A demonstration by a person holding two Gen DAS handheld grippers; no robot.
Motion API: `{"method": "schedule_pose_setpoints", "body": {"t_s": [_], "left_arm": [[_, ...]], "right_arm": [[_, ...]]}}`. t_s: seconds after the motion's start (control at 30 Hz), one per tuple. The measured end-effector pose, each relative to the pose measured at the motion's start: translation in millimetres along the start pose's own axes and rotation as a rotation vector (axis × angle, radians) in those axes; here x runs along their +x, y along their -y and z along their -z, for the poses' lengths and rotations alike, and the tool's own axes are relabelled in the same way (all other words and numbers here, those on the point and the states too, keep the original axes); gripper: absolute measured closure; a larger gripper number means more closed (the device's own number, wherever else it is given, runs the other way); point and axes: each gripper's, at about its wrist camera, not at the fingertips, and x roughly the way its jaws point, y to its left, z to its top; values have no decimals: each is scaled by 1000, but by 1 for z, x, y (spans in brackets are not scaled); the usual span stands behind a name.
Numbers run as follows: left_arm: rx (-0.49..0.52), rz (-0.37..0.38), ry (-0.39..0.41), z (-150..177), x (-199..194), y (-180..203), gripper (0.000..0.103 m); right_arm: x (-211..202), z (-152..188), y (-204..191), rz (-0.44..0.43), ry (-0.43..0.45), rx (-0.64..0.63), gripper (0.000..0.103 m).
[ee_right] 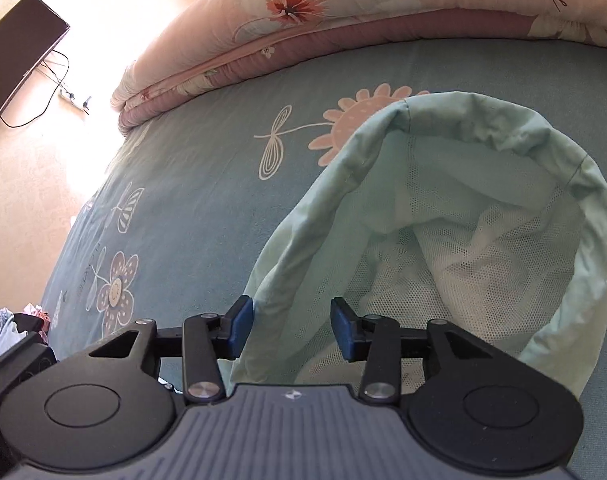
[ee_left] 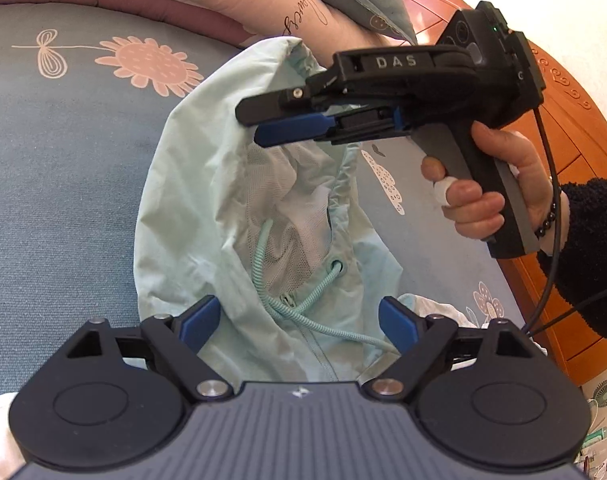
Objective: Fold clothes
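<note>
Closest to the left camera, the left hand-held gripper (ee_left: pixel 299 326) has its blue pads spread wide over the lower part of a pale mint-green hooded jacket with white mesh lining (ee_left: pixel 191 208), nothing pinched; a twisted mint drawstring cord (ee_left: pixel 303 312) runs between the pads without touching them as far as I can tell. The jacket lies on a bed with a blue-grey sheet printed with pink flowers (ee_left: pixel 63 160), long axis running away from the camera, hood opening at the far end. The right hand-held gripper (ee_left: pixel 249 128), held by a person's hand (ee_left: pixel 487 196) in a dark fuzzy sleeve, hangs above the hood from the right, jaws partly apart; from its own camera the near hood rim (ee_right: pixel 287 240) sits between the pads, but they're not pressing on it. "DAS" is readable on its body. Plenty of bare sheet to the left of the jacket; on the right the sheet ends near an orange wooden cabinet (ee_left: pixel 575 128). Farther back a folded pink floral quilt (ee_right: pixel 303 20) borders the bed, with script lettering I can't make out.
</note>
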Motion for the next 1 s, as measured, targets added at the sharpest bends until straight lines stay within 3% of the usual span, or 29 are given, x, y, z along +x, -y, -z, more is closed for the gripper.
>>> {"method": "schedule_pose_setpoints", "body": {"t_s": [0.07, 0.17, 0.23, 0.37, 0.43, 0.57, 0.67, 0.77, 0.8, 0.9, 1.0], "left_arm": [[-17, 4, 36, -5, -6, -2, 17], [-63, -10, 114, -18, -18, -12, 17], [-89, -23, 174, -30, -26, -21, 17], [-84, -19, 236, -76, -15, -37, 16], [-44, -40, 217, -100, 3, -40, 16], [63, -45, 97, -135, 43, -46, 15], [-28, 16, 92, -145, 49, -55, 15], [-27, 109, 74, -138, 55, -42, 15], [8, 126, 49, -133, 60, -32, 14], [145, 97, -25, -105, 87, -2, 12], [163, 99, -76, -83, 104, 11, 12]], "right_arm": [[-12, 7, 1, 12, 30, 8, 56], [-24, 6, 4, 123, 70, -31, 57], [-22, 1, 8, 147, 70, -33, 71], [-6, -8, 8, 179, 63, -55, 78], [-2, -8, 9, 189, 70, -43, 77], [-7, -4, 10, 213, 90, -55, 79], [-18, 3, 16, 246, 96, -72, 79], [-45, 5, 25, 225, 158, -16, 74], [-55, 8, 31, 216, 186, 16, 62], [-77, 14, 56, 119, 235, 164, 50], [-65, 20, 84, 9, 197, 339, 46]]}}
